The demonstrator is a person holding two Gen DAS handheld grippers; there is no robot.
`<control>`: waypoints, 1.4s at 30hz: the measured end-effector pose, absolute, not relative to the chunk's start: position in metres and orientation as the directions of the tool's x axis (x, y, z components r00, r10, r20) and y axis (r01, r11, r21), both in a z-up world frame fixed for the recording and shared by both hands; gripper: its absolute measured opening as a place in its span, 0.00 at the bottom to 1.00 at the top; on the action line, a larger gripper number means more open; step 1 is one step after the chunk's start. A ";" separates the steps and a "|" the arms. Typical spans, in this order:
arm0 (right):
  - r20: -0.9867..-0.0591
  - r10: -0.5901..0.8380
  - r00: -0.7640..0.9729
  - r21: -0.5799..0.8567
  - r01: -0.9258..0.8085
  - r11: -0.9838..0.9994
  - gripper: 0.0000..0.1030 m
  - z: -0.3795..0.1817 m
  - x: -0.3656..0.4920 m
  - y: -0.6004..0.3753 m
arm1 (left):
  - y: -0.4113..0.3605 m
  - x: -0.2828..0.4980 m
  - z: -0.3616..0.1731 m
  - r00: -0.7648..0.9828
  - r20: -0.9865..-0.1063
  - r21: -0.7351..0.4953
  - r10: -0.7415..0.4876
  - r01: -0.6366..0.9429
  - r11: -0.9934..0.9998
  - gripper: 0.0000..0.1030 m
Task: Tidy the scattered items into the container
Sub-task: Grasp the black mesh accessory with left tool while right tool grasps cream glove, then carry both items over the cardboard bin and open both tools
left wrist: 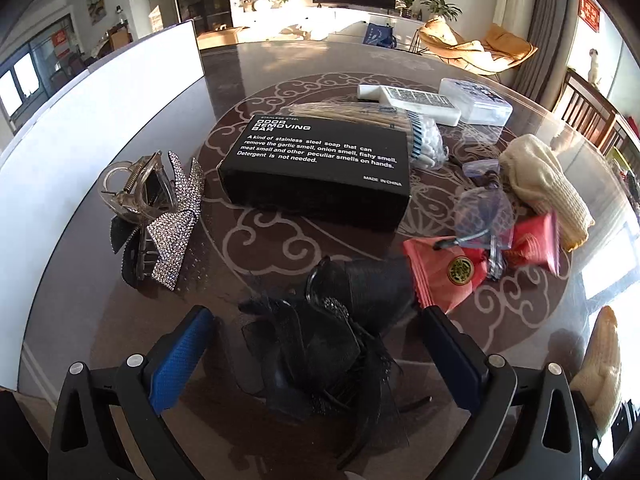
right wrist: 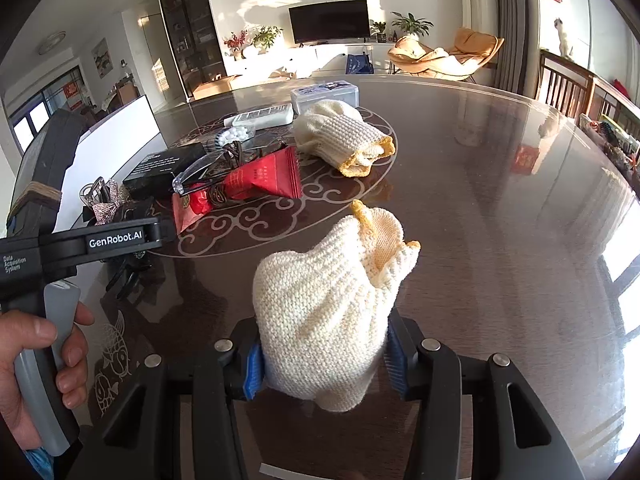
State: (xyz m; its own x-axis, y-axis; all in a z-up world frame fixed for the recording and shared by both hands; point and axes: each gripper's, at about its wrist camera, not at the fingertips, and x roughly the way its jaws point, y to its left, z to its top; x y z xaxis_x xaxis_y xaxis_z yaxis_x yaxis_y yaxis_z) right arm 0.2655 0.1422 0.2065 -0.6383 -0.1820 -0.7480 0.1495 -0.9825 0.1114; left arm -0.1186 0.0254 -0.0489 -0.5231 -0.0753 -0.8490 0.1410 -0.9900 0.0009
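Observation:
My left gripper (left wrist: pixel 316 336) is open, its jaws on either side of a black feathered hair accessory (left wrist: pixel 340 332) lying on the table. My right gripper (right wrist: pixel 320 360) is shut on a cream knit glove (right wrist: pixel 324 304) and holds it above the table. A second cream glove (right wrist: pixel 344 138) lies further back, also in the left wrist view (left wrist: pixel 544 184). A black soap box (left wrist: pixel 320 164), a rhinestone hair claw (left wrist: pixel 160 216), red sachets (left wrist: pixel 452 272) and clear glasses (left wrist: pixel 480 208) lie scattered. The white container wall (left wrist: pixel 100 120) stands at the left.
A white remote-like device (left wrist: pixel 408 102), a clear plastic case (left wrist: pixel 476 100) and a pack of cotton swabs (left wrist: pixel 420 144) lie at the back of the dark glass table (right wrist: pixel 500 200). The left gripper's handle (right wrist: pixel 60 248) and the hand on it show at the right wrist view's left.

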 end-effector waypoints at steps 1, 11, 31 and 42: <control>-0.747 -0.183 -0.639 0.112 0.150 -0.982 0.48 0.207 0.266 0.143 | 0.024 -0.118 -0.049 -0.531 -0.845 -0.001 -0.068 0.128 -0.992 1.00; -0.746 -0.209 -0.632 0.093 0.213 -0.973 0.47 0.207 0.271 0.132 | -0.034 -0.047 -0.033 -0.581 -0.811 -0.080 0.069 -0.006 -0.997 0.47; -0.721 -0.404 -0.564 0.111 0.481 -0.870 0.47 0.243 0.320 0.022 | -0.101 0.025 0.016 -0.653 -0.744 -0.193 0.139 0.011 -0.981 0.47; -0.622 -0.618 -0.481 0.054 0.760 -0.647 0.47 0.338 0.296 -0.166 | -0.287 0.029 0.086 -0.724 -0.687 -0.181 -0.068 0.260 -0.948 0.47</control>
